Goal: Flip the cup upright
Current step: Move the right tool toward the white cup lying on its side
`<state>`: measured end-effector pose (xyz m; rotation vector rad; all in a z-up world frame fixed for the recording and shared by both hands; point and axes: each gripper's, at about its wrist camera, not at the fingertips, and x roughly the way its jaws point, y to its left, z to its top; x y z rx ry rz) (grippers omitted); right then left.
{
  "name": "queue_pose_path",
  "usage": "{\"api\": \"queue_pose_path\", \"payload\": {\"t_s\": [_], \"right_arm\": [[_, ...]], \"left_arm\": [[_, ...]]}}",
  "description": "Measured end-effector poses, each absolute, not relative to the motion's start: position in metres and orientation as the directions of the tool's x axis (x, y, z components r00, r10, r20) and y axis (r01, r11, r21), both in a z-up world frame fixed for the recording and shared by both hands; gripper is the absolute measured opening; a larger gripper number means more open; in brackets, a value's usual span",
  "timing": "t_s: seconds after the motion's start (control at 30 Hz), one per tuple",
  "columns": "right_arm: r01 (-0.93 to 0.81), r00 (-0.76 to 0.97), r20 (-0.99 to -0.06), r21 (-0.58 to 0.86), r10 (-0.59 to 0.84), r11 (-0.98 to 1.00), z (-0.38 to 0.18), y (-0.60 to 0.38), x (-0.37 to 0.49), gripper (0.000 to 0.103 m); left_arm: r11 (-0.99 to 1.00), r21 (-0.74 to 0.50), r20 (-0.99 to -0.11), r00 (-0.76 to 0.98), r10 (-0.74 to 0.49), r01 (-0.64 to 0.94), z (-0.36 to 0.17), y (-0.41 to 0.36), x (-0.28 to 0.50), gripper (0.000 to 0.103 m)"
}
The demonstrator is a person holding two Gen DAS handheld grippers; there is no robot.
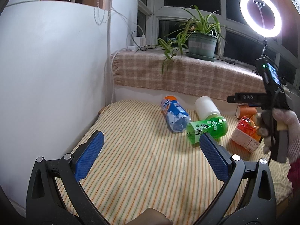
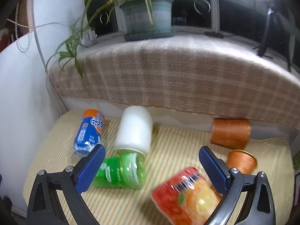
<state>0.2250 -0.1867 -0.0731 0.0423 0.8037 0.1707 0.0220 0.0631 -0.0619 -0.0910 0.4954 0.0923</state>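
Note:
A white cup (image 2: pixel 134 131) lies on its side on the striped cloth (image 2: pixel 168 150), mouth toward me, against a green bottle (image 2: pixel 120 171); it also shows in the left wrist view (image 1: pixel 206 106). My right gripper (image 2: pixel 151 161) is open and empty, hovering above the green bottle and a red-orange bottle (image 2: pixel 185 195). My left gripper (image 1: pixel 150 151) is open and empty over bare cloth, short of the green bottle (image 1: pixel 206 129). The right gripper's body shows in a gloved hand (image 1: pixel 275 112) at the right in the left wrist view; its fingers are not seen there.
A blue bottle (image 2: pixel 88 133) lies left of the cup. Two orange cups (image 2: pixel 229 133) (image 2: pixel 241 161) lie at the right. A plaid-covered sill (image 2: pixel 168 71) with a potted plant (image 2: pixel 148 13) rises behind. A white wall (image 1: pixel 46 75) stands left; a ring light (image 1: pixel 260 16) glows at right.

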Motion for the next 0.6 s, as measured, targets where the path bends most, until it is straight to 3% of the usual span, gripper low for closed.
{"api": "queue_pose_path", "payload": {"t_s": [0.6], "right_arm": [[-0.129,0.515,-0.843,0.103,0.155,0.986,-0.118,-0.141,0.307,0.096]], "left_arm": [[0.979,-0.106,-0.499,0.861,0.1,-0.174,-0.073,0.099,0.023,0.103]]}}
